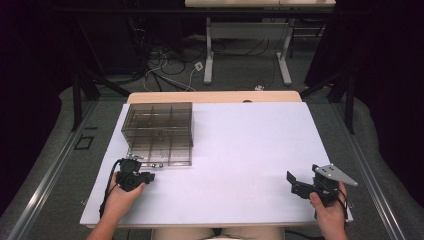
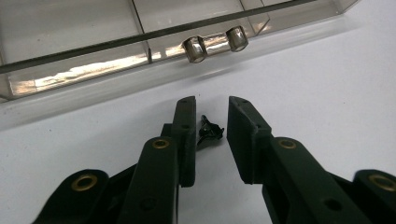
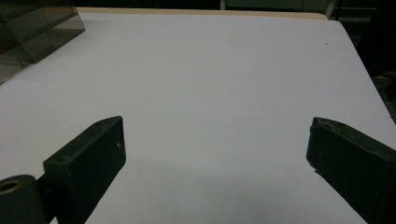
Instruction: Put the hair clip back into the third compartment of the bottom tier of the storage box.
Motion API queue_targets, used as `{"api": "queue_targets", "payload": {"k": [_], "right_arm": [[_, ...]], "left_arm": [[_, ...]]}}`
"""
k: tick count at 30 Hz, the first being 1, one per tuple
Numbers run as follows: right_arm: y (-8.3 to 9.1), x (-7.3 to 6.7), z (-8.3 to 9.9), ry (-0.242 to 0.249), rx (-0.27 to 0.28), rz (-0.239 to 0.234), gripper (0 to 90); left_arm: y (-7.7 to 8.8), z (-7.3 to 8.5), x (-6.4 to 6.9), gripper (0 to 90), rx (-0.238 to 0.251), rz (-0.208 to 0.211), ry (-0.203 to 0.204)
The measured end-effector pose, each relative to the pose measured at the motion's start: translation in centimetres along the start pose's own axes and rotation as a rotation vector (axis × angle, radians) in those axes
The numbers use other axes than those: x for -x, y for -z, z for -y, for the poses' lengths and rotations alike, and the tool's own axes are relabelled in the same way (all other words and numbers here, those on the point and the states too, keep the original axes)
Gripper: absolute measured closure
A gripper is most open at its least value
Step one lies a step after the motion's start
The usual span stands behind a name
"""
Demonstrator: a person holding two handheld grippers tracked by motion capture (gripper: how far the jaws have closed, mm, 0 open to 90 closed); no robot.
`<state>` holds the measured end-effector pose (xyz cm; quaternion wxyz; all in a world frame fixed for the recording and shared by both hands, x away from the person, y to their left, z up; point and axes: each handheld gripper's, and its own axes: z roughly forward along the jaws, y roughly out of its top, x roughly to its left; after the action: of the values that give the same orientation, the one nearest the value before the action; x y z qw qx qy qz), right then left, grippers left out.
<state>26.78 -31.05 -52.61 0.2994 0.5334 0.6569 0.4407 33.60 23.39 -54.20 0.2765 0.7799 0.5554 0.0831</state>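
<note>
Work is only just beginning: the left gripper is sitting near the table's front-left corner, jaws slightly apart and clamping nothing, pointing at the clear handle on the smoky drawer box, which is looking shut. One box, one handle, two grippers. The right gripper is resting near the front-right corner, jaws spreading wide.

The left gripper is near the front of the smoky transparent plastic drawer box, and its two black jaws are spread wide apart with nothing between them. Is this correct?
Not quite. In the left gripper view, the left gripper has its jaws only narrowly apart, and a small black object sits between them on the white table. It is indeed near the front of the smoky transparent plastic drawer box, facing the handle.
</note>
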Motion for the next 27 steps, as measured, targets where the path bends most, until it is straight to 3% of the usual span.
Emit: {"api": "queue_targets", "payload": {"k": [13,27], "right_arm": [[-0.1,0.1,0.1,0.005,0.003,0.0,4.3],[-0.1,0.0,0.1,-0.008,-0.005,-0.006,4.3]], "left_arm": [[0.3,0.0,-0.1,78.8,-0.007,-0.002,-0.004],[1.2,0.0,-0.2,78.8,0.049,-0.012,0.005]]}}
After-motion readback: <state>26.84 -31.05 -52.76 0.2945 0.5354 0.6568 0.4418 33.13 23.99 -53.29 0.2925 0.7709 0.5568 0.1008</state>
